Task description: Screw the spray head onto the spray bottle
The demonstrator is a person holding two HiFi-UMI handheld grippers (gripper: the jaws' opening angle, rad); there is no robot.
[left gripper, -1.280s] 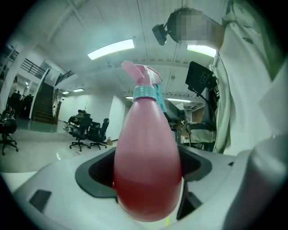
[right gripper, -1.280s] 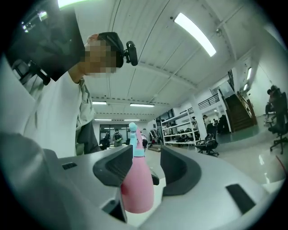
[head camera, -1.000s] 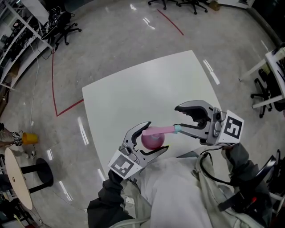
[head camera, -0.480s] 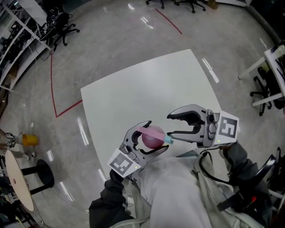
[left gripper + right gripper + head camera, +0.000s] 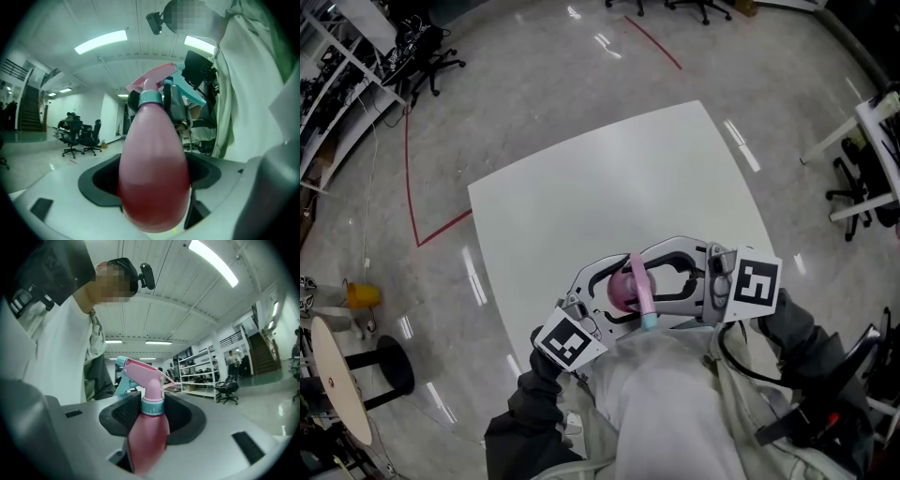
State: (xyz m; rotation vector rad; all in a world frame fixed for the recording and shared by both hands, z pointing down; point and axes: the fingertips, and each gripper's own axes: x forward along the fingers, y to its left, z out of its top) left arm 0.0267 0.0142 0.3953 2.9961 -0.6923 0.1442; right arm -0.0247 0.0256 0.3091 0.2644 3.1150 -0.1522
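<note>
Spray bottle [image 5: 152, 178]: clamped by its pink body in left tool [image 5: 622, 287], jaws set wide and pressing on either flank. Spray head [image 5: 143, 373]: seated on bottle neck, teal collar [image 5: 152, 407] caught between pads of right tool [image 5: 647, 279]; jaws just drawn further in, now bearing on collar from both sides. Tools facing one another, tips meeting round the bottle. Teal nozzle tip [image 5: 649, 321] turned toward person's chest. Whole assembly held in air, clear of white table [image 5: 581, 187], above its near edge. Dark sleeve [image 5: 520, 431] trailing behind left tool. Beyond table: grey floor [image 5: 516, 84] with red line [image 5: 441, 230], office chairs [image 5: 431, 52] at far left.
</note>
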